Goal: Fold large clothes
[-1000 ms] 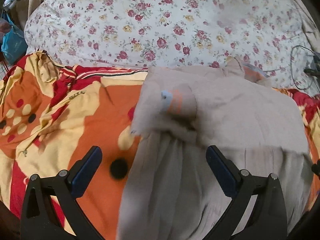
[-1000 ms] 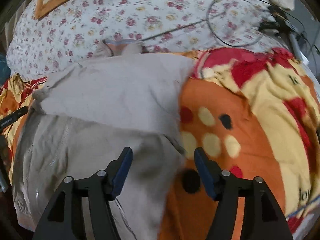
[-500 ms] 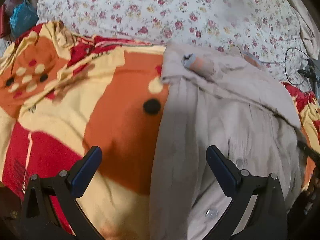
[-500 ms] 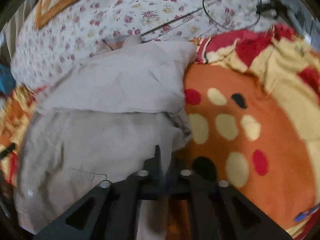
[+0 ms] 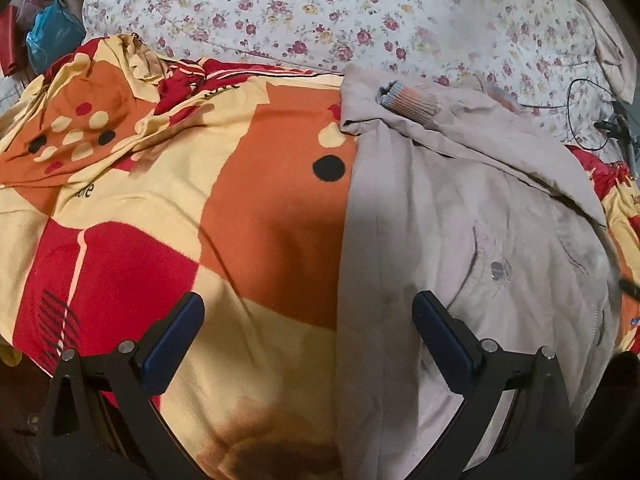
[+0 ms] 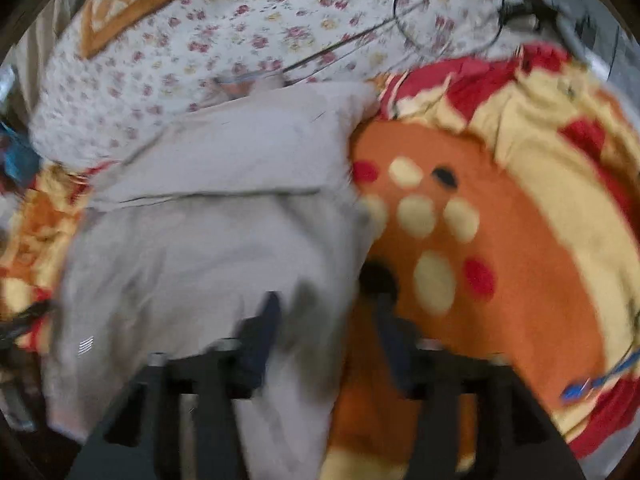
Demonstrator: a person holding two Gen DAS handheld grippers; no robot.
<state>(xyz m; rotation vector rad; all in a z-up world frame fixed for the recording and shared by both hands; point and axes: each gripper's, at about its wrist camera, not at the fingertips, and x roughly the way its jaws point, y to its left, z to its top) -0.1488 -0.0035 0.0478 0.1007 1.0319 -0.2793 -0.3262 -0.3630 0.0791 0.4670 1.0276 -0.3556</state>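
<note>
A large beige jacket [image 5: 460, 220] lies flat on an orange, red and yellow blanket [image 5: 260, 216], its top folded down and a ribbed orange-and-blue cuff [image 5: 408, 100] showing at the fold. My left gripper [image 5: 308, 300] is open wide above the jacket's left edge, one finger over the blanket and the other over the cloth, holding nothing. The right wrist view is blurred. There my right gripper [image 6: 326, 304] straddles the right edge of the jacket [image 6: 208, 248] with its jaws opening. The cloth lies between the fingers without being pinched.
A white floral sheet [image 5: 320, 12] covers the bed beyond the blanket. Black cables [image 6: 440, 12] loop at the far right, a patchwork cushion [image 6: 132, 0] sits at the far left, and a blue bag [image 5: 48, 40] hangs off the left side.
My left gripper drew back along the jacket's left edge, so more blanket and lower jacket show. My right gripper shut at the jacket's right edge half a second ago and now stands apart again.
</note>
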